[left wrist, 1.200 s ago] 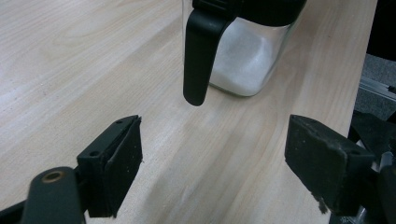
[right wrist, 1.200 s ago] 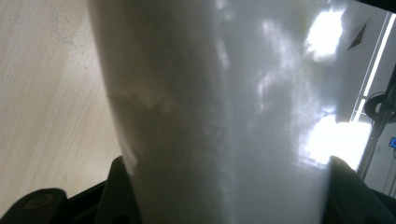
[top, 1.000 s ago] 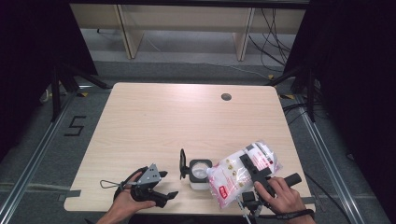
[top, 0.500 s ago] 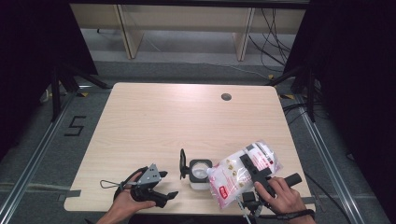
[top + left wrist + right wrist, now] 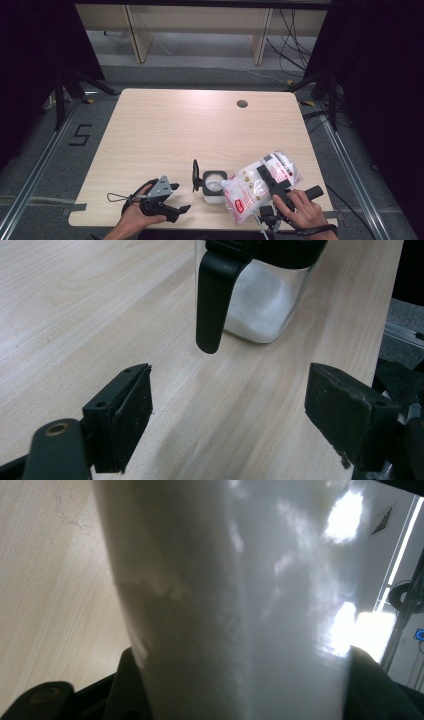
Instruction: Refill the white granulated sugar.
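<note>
- We are clamping the right gripper on the bag, red labels unreadable, tilted over the jar.
- Our left gripper is gaping empty, the jar's black lid flap just ahead; white grains are showing there.

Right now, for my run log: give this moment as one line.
right claw: shut on bag | bag: tilted over jar | left claw: open, beside jar

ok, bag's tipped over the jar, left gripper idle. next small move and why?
Probably tip the bag a little further. The right gripper is clamped on it, its corner sits at the open mouth of the jar, and the jar looks only partly filled with white grains. The left gripper rests open beside the jar's hanging lid, clear of it.
</note>
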### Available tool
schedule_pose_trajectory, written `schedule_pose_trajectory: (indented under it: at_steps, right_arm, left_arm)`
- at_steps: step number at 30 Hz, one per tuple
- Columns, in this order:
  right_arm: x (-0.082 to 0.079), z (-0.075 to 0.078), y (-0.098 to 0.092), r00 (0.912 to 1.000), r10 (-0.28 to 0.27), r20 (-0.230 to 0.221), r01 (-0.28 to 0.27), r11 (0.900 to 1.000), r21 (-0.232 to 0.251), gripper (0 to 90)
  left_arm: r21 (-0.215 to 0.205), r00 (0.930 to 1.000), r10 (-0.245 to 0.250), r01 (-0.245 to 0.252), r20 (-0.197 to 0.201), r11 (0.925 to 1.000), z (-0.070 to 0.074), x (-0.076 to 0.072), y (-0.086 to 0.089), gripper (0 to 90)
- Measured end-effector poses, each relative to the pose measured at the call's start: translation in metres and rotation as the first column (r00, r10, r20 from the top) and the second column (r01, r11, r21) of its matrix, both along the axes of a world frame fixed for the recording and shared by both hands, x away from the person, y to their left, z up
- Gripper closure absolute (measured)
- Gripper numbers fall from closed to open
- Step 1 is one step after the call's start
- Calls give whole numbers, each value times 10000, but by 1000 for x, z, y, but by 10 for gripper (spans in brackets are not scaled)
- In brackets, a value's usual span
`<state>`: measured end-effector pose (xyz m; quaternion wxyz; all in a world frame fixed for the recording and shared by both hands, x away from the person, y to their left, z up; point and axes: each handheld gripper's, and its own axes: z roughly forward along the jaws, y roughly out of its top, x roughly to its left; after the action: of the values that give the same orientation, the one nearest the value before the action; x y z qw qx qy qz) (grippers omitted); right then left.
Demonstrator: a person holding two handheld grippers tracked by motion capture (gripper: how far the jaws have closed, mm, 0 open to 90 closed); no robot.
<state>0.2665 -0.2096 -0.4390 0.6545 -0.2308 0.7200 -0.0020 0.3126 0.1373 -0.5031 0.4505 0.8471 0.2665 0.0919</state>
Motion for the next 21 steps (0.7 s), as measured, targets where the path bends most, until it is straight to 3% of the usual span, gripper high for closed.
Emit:
schedule_pose_trajectory:
  at_steps: [16, 19, 21]
  right_arm:
    - [0, -1, 0, 10000, 21, -34, -21, 10000, -55, 542]
    - [0, -1, 0, 10000, 46, -65, -46, 10000, 11, 546]
    - [1, -2, -1, 9999, 29, -146, -24, 9995, 312, 549]
  left_arm:
    - [-91, 10000, 5, -5, -17, 10000, 0, -1, -1, 188]
    - [37, 9996, -207, 206, 206, 9998, 0, 1, 0, 188]
    - [-89, 10000, 5, -5, -22, 10000, 0, -1, -1, 188]
